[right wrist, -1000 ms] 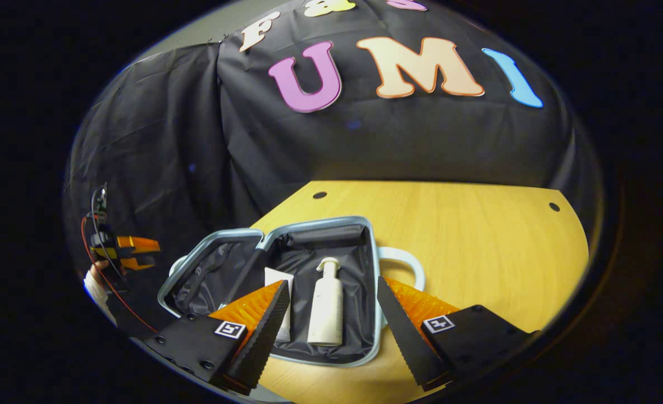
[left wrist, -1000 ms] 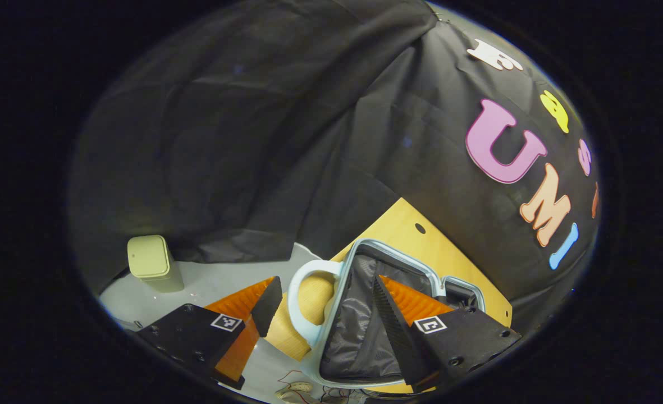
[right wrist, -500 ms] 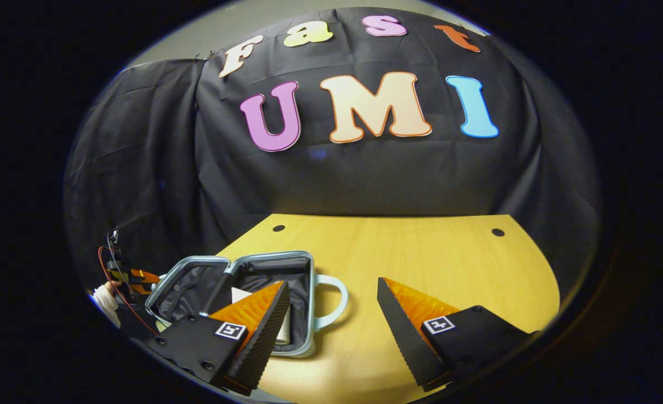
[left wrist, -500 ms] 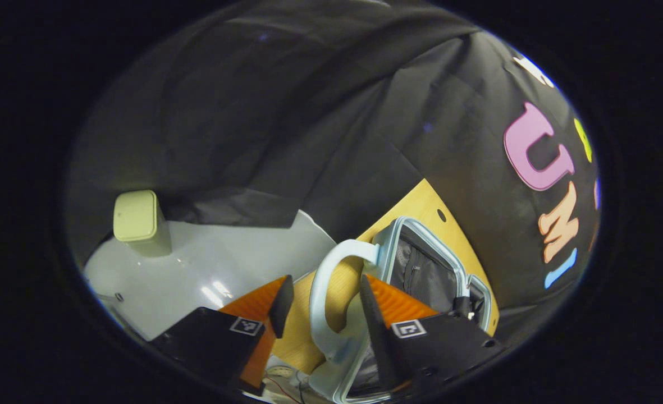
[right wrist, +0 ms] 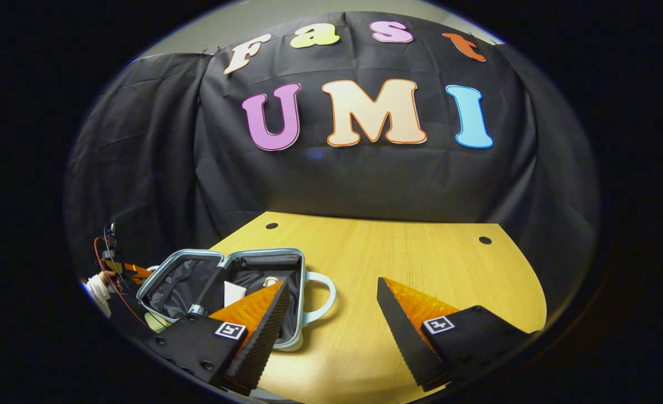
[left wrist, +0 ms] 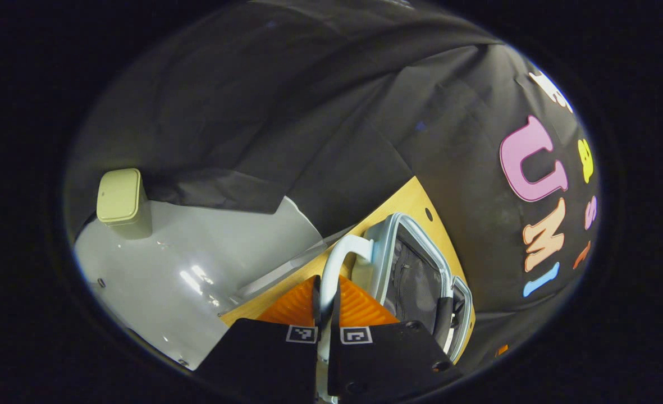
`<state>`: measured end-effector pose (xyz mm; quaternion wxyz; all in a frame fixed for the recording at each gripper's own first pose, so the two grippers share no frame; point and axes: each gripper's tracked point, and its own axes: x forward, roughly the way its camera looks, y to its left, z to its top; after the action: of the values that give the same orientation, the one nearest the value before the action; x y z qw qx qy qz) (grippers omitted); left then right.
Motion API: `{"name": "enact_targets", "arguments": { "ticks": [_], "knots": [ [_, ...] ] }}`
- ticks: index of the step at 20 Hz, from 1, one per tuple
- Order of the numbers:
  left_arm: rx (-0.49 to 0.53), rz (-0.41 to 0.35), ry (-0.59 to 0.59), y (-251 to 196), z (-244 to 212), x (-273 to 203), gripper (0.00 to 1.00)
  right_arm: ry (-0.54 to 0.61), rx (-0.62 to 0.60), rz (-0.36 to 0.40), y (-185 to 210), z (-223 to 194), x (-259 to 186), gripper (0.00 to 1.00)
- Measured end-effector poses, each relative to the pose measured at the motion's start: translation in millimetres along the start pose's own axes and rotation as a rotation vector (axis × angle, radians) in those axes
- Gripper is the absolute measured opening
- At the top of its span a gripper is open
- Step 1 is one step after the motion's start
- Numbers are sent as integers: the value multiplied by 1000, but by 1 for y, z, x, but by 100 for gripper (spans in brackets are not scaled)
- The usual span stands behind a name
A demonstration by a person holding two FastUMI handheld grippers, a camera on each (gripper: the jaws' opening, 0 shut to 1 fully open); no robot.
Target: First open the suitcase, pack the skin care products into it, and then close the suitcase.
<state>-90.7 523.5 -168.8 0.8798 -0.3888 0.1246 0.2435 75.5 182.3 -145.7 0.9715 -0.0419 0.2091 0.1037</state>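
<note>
Left gripper [left wrist: 327, 300] clamped on suitcase handle [left wrist: 337, 264], bottom center of left gripper view. Right gripper [right wrist: 331, 314] fingers apart, low over table [right wrist: 410, 258]; open suitcase [right wrist: 224, 280] lower left.

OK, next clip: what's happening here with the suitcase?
A person works two handheld grippers at a wooden table. The suitcase lies open with skin care products inside. The left gripper is shut on the suitcase handle on the lid side, apparently to swing it closed. The right gripper hangs open above the table, holding nothing.
</note>
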Motion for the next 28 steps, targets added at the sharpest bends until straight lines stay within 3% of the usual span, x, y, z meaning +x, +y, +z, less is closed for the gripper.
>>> {"name": "enact_targets", "arguments": {
  "ticks": [3,8,14,22,27,28],
  "knots": [
    [54,-1,-36,-27,16,-17,0,-7,-12,7,2,4,-1,98],
    [160,-122,-115,-116,48,-61,0,-36,-18,15,0,13,1,98],
    [325,-209,-165,-222,43,-97,0,-66,-10,25,-15,23,-7,98],
    [487,-346,-142,-365,-23,-98,0,-88,21,20,-56,26,-22,98],
    [526,-393,-81,-418,-83,-76,0,-100,38,-4,-86,24,-33,98],
    [548,-392,-68,-427,-97,-69,0,-98,43,-13,-93,22,-35,94]
  ]
}}
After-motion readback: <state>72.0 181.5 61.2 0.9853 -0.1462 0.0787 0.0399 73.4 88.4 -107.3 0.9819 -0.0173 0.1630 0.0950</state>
